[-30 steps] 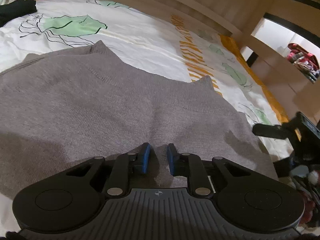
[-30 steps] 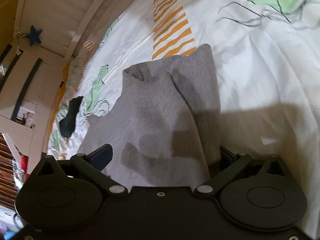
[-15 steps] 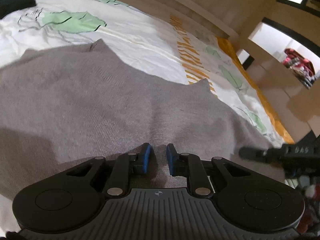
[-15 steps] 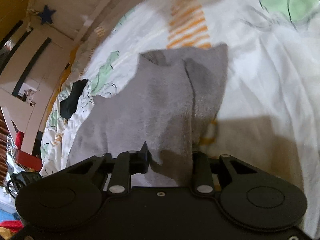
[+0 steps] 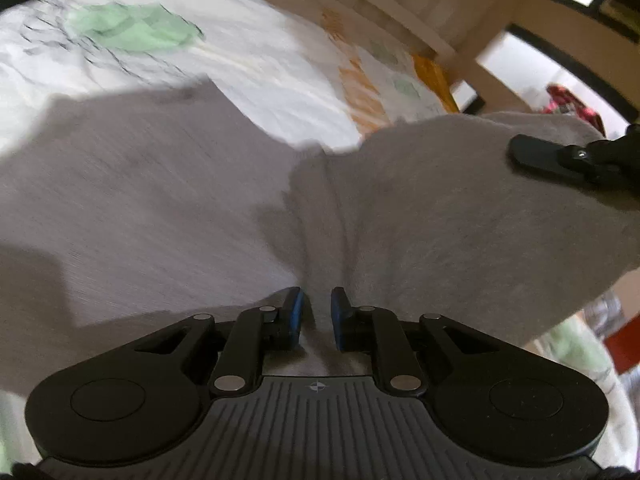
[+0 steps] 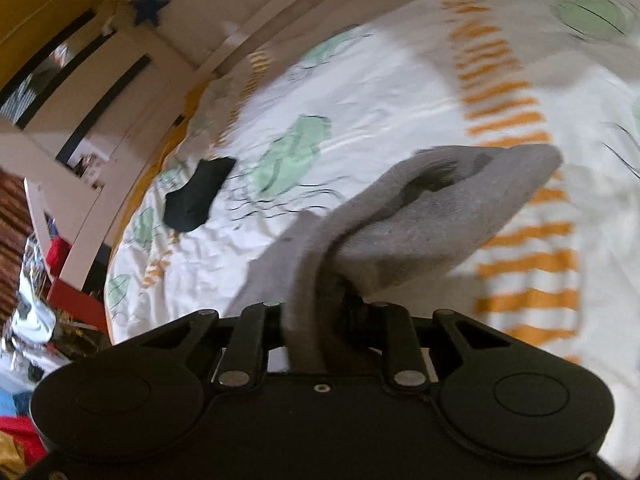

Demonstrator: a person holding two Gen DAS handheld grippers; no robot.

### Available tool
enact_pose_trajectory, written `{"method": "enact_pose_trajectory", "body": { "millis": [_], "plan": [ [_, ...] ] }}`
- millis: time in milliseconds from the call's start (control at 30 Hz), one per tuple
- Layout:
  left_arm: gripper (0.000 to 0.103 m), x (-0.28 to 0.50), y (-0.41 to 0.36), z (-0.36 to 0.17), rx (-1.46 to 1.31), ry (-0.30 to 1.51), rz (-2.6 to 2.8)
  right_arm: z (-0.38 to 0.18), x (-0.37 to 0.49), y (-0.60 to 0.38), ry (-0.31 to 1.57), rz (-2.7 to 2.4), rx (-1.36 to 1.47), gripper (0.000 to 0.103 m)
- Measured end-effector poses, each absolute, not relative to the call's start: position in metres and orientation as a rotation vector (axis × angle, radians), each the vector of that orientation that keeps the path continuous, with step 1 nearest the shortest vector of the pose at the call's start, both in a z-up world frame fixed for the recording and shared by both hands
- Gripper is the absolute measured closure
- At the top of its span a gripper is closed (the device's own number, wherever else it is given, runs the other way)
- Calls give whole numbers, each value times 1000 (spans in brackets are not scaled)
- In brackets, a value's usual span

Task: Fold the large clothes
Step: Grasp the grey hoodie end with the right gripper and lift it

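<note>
A large grey knit sweater (image 5: 160, 208) lies on the bed. My left gripper (image 5: 317, 312) is shut on its near edge, with fabric pinched between the blue pads. My right gripper (image 6: 320, 304) is shut on another part of the grey sweater (image 6: 420, 220) and holds it lifted above the bed, so the fabric hangs in a fold. The right gripper's black finger also shows in the left wrist view (image 5: 560, 158), pressed on the raised part of the sweater. The right fingertips are hidden by the cloth.
The bed has a white sheet (image 6: 380, 92) with green leaves and orange stripes. A black garment (image 6: 198, 194) lies on the sheet at the left. A wooden bed frame (image 5: 360, 4) runs along the far side. Clutter lies on the floor (image 6: 32, 320).
My right gripper closed on the sweater's edge and lifted it up off the bed. My left gripper stayed shut on the near edge and the fabric rose at the right.
</note>
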State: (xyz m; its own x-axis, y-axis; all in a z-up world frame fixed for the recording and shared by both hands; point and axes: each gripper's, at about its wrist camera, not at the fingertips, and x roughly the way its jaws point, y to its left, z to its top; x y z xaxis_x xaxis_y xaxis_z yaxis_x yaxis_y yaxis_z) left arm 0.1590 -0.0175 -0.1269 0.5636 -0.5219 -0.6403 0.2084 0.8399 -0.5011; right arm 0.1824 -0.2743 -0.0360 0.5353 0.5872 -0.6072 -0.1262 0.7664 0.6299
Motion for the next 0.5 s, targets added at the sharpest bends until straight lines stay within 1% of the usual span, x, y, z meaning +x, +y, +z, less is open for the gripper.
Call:
{"method": "enact_pose_trajectory", "body": {
  "millis": [133, 300, 367, 400, 500],
  "plan": [
    [86, 158, 39, -96, -396, 782, -343, -21, 200, -226, 924, 511, 499, 72],
    [84, 163, 107, -72, -439, 709, -233, -30, 217, -163, 959, 586, 450, 72],
    [81, 164, 128, -68, -456, 690, -198, -38, 222, -139, 976, 614, 444, 72],
    [78, 163, 138, -69, -465, 684, -181, -45, 225, -126, 988, 626, 441, 72],
    [78, 165, 159, -76, -513, 700, -142, -66, 229, -92, 1020, 641, 423, 72]
  ]
}}
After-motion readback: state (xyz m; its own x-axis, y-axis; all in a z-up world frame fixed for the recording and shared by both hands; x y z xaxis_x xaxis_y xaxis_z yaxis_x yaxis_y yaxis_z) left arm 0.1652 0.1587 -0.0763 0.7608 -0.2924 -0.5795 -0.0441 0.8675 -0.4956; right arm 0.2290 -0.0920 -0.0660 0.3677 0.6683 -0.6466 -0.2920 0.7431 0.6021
